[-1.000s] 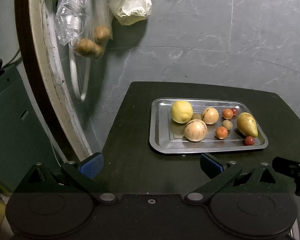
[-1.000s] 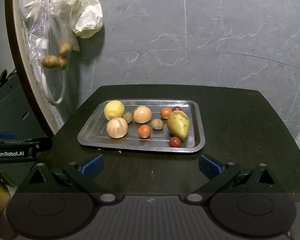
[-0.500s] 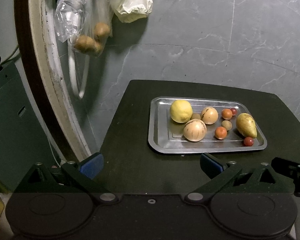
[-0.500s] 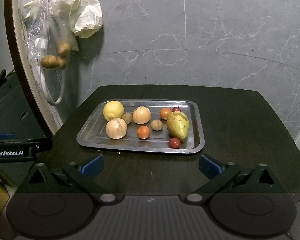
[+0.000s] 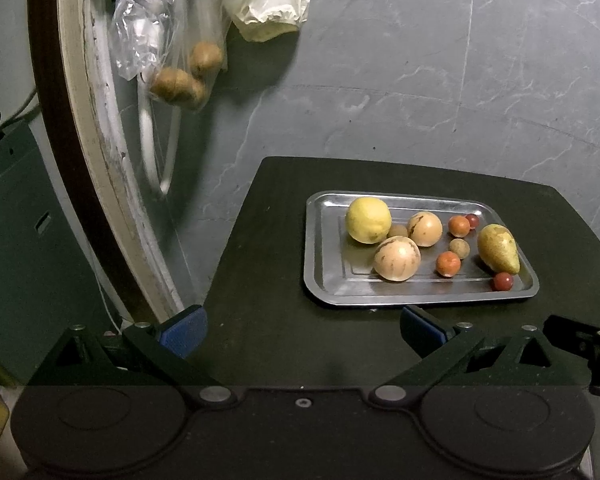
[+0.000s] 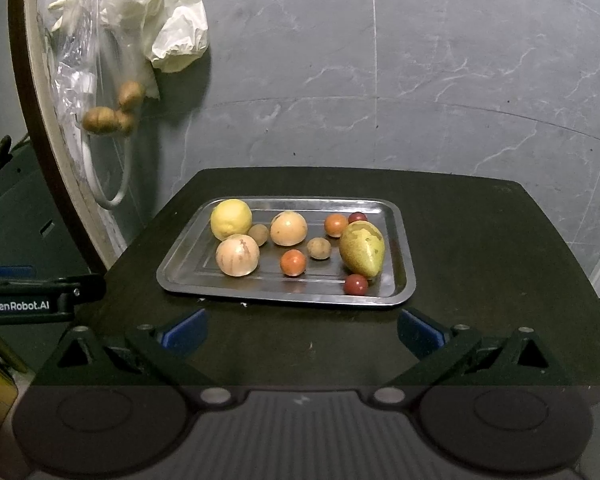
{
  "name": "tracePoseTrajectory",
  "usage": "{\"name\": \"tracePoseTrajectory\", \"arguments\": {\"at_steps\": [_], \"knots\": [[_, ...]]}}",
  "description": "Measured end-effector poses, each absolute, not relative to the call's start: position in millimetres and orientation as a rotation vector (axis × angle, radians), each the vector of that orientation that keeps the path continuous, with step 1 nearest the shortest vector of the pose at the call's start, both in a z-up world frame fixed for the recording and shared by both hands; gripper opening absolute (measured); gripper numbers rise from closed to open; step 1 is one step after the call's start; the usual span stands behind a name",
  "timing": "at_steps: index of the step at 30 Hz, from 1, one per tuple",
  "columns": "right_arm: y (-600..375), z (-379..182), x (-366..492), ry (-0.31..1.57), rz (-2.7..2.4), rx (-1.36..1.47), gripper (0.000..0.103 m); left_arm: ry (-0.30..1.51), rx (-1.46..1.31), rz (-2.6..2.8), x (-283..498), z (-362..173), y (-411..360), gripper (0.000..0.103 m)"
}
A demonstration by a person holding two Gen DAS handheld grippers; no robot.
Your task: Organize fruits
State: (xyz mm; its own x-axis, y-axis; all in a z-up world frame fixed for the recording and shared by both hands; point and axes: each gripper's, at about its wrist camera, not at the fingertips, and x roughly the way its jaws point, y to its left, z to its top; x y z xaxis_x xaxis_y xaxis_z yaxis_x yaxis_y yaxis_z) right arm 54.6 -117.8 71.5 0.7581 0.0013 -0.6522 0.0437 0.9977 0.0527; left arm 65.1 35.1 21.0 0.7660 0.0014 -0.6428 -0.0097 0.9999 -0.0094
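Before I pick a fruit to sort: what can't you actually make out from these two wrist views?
- Small brown fruit, left wrist view: mostly hidden behind the lemon and the tan round fruit; kind unclear.
- Contents of the hanging clear bag, both views: creased, shiny plastic blurs them.
- Right gripper body, left wrist view: cut off by the right edge.
- Any sorting container: none in either view.

Shiny metal tray (image 6: 404,240) on a matt dark table (image 6: 480,280).

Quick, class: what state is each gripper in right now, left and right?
Left gripper: open, holding nothing, short of the metal tray.
Right gripper: open, holding nothing, facing the same tray.
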Motion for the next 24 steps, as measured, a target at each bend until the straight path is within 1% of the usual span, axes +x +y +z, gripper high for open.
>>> {"name": "tracePoseTrajectory", "arguments": {"at_steps": [24], "knots": [[-103,70,55,0.726,-0.109,0.053,0.103,0.713,-0.008,-0.087,83,11,53,0.102]]}}
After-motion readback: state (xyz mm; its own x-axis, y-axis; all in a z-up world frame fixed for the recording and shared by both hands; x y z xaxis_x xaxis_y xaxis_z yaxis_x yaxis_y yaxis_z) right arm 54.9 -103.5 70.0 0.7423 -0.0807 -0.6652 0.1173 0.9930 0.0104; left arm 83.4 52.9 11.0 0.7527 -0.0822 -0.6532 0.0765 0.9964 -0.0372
